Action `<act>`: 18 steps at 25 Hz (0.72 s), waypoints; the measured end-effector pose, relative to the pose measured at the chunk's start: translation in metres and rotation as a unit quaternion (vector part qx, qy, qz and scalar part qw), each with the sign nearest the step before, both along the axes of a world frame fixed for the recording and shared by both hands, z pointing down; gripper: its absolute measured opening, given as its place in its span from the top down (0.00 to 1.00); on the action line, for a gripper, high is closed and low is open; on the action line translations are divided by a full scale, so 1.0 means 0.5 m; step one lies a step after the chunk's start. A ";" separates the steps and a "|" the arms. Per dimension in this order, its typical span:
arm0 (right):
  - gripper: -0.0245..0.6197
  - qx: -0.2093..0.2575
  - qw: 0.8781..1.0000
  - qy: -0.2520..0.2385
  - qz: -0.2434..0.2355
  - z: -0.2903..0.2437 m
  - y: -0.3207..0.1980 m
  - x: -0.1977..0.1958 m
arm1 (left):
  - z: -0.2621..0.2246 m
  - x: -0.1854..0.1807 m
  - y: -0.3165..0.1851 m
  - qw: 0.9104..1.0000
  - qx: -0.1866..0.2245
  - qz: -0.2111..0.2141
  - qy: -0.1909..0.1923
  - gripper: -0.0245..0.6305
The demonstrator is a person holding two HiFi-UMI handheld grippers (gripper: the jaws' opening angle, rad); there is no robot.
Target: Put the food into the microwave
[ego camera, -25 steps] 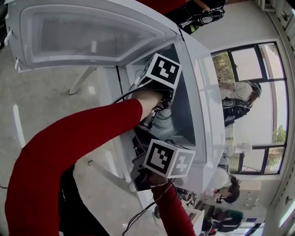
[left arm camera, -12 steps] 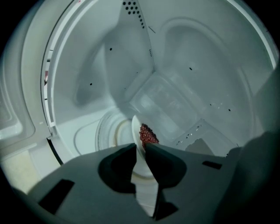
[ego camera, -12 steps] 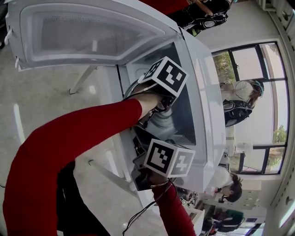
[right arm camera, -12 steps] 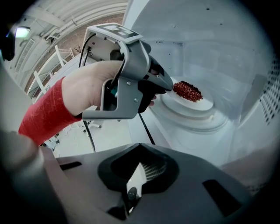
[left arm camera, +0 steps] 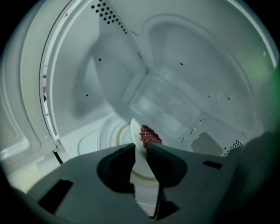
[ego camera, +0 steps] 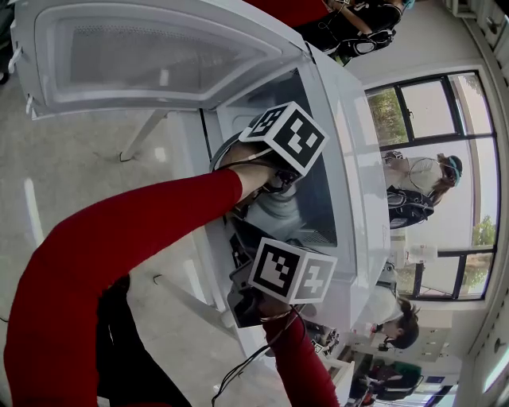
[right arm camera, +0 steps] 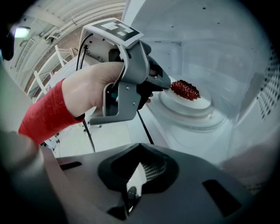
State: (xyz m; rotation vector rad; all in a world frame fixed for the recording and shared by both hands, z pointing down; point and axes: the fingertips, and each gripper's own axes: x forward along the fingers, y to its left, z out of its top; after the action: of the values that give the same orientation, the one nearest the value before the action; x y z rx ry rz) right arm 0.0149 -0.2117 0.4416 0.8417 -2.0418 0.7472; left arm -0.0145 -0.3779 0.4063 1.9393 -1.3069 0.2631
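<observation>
While our left tongs have just been spreading inside the microwave, the rim of the plate lies between them, food just beyond their tips. Our right tongs, pressed together, wait farther back.

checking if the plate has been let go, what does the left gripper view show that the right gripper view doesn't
Only the left gripper view: the plate with its rim between the left gripper's jaws, which have just been opening, and the vent holes high on the inner wall.
Only the right gripper view: the left gripper from outside, with its marker cube, the hand and red sleeve holding it, and the right gripper, shut and empty.
Both: the red food on the plate, on the turntable inside the microwave.
</observation>
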 end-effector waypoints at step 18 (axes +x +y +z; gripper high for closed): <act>0.94 0.000 1.000 0.000 -0.008 0.001 -0.002 -0.005 | -0.013 0.009 -0.001 0.985 0.089 0.028 -0.146 0.79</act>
State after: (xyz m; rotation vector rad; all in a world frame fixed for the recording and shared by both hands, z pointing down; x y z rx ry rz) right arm 0.0124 -0.2126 0.4422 0.8245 -2.0457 0.7388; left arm -0.0102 -0.3785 0.3996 2.1508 -1.5079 0.4887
